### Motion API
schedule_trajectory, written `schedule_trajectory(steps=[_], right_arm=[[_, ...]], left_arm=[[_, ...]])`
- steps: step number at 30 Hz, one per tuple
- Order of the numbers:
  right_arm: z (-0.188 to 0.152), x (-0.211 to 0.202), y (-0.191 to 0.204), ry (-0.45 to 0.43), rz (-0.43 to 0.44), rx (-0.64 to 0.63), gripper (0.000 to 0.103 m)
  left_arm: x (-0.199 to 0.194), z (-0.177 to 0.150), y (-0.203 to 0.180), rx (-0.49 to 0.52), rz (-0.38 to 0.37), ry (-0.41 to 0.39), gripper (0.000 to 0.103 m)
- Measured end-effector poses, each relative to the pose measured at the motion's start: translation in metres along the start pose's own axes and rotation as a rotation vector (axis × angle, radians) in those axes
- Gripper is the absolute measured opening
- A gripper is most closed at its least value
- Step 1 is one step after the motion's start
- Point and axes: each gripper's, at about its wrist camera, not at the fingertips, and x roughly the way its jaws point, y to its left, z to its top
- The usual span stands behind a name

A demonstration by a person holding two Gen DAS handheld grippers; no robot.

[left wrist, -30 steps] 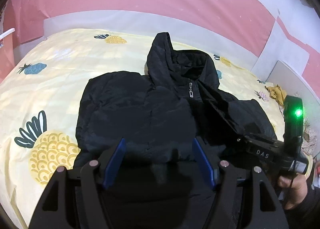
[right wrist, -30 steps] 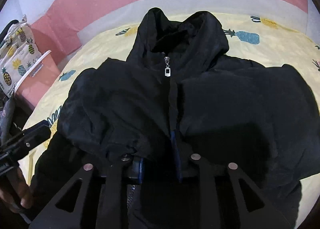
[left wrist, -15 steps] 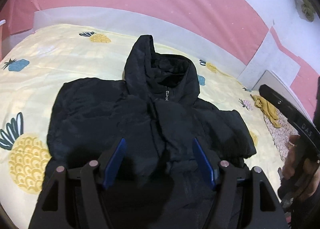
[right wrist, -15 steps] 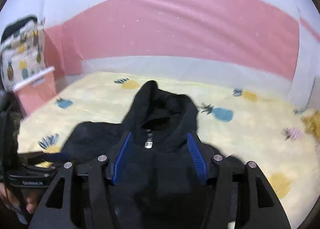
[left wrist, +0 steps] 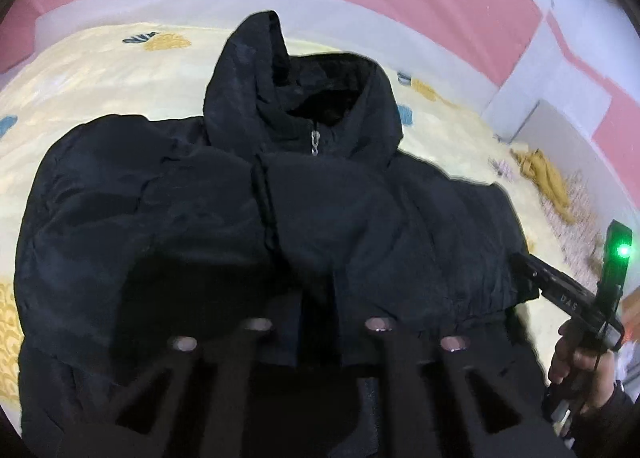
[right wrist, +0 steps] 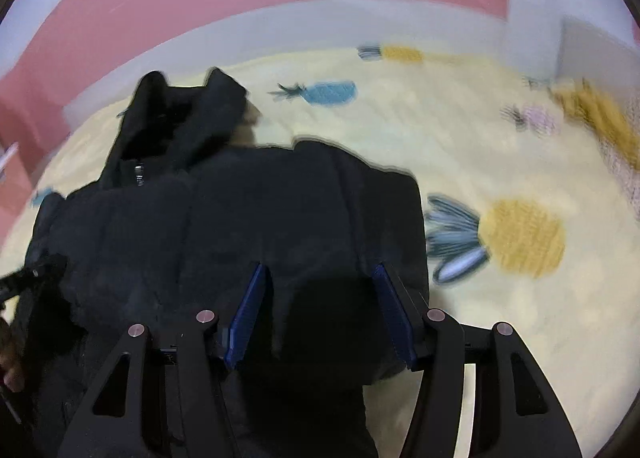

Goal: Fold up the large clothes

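Observation:
A black hooded puffer jacket (left wrist: 320,209) lies front-up on the bed, zip closed, hood at the far end. My left gripper (left wrist: 318,310) is low over the near middle of the jacket, and its jaws are closing with a fold of the black fabric pinched between them. My right gripper (right wrist: 320,282) is open, its blue pads (right wrist: 250,298) wide apart just above the jacket's (right wrist: 240,209) right side near the edge, with nothing pinched. In the left wrist view the right gripper (left wrist: 576,298) shows at the jacket's right edge, held by a hand (left wrist: 576,362).
The jacket lies on a yellow bedsheet (right wrist: 480,161) printed with pineapples. A crumpled yellow cloth (left wrist: 544,177) lies at the bed's far right, next to a white panel (left wrist: 560,129). Pink and white walls run close behind the bed.
The left jaws went from wide open to nearly together on jacket fabric, and that gripper came closer to the jacket. The right gripper opened, lifted off the zip area and swung to the jacket's right side.

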Motion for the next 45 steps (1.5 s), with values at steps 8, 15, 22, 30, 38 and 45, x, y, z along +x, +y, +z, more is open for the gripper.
schedule_trajectory(steps=[8, 15, 22, 30, 38, 45], right_arm=[[0.005, -0.03, 0.008, -0.097, 0.117, -0.019, 0.057], [-0.006, 0.03, 0.013, 0.069, 0.064, -0.094, 0.057], [-0.006, 0.032, 0.015, 0.104, 0.044, -0.117, 0.057], [0.024, -0.03, -0.012, -0.062, 0.088, -0.033, 0.057], [0.054, 0.023, -0.016, 0.021, 0.04, -0.024, 0.056], [0.033, 0.077, -0.026, 0.129, 0.027, -0.01, 0.056]], left_arm=[[-0.028, -0.005, 0.021, 0.0, 0.061, -0.085, 0.007], [-0.008, -0.013, 0.036, -0.03, 0.071, -0.059, 0.007], [-0.002, -0.012, 0.033, -0.016, 0.092, -0.034, 0.013], [-0.063, -0.002, 0.024, 0.024, 0.147, -0.08, 0.037], [-0.007, 0.046, -0.01, 0.102, 0.146, -0.11, 0.048], [0.057, 0.025, 0.011, 0.126, 0.193, -0.041, 0.04]])
